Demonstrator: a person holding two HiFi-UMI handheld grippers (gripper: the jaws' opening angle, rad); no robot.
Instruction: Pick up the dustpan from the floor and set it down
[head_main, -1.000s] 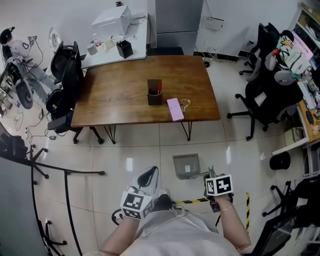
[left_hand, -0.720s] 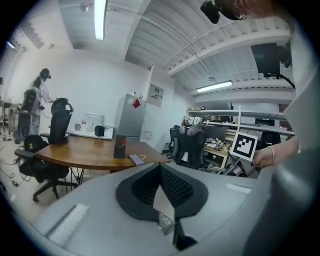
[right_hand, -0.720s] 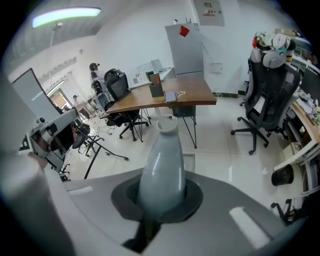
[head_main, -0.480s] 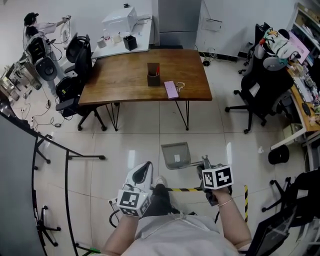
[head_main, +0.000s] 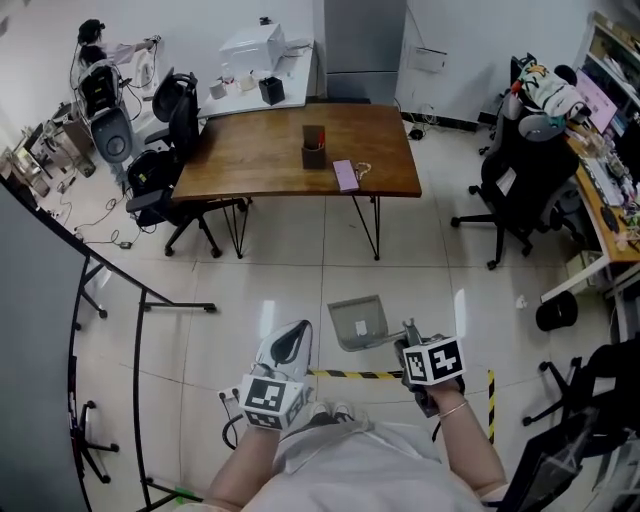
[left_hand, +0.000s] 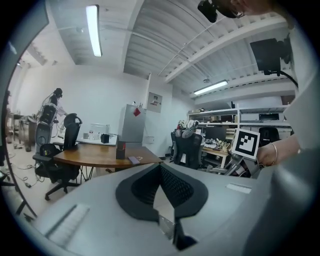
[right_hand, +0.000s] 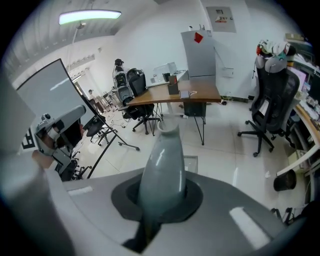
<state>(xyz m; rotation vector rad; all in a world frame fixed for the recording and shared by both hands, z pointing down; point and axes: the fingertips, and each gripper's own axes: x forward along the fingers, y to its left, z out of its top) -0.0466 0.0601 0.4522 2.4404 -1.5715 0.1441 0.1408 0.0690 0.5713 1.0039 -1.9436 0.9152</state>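
Head view: right gripper (head_main: 410, 338) jaws pinch the dustpan (head_main: 358, 321) by its handle (right_hand: 162, 165), so the pan apparently hangs clear of the floor (head_main: 290, 275). Left gripper (head_main: 288, 346) jaws are pressed together, empty, spare.

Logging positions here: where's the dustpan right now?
In the head view, the dustpan is lower centre, its handle clamped in the right hand-held gripper, between the wooden table farther off and the yellow-and-black floor tape near the person.

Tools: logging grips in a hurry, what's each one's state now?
Left tool: closed, empty.
Right tool: closed on dustpan.
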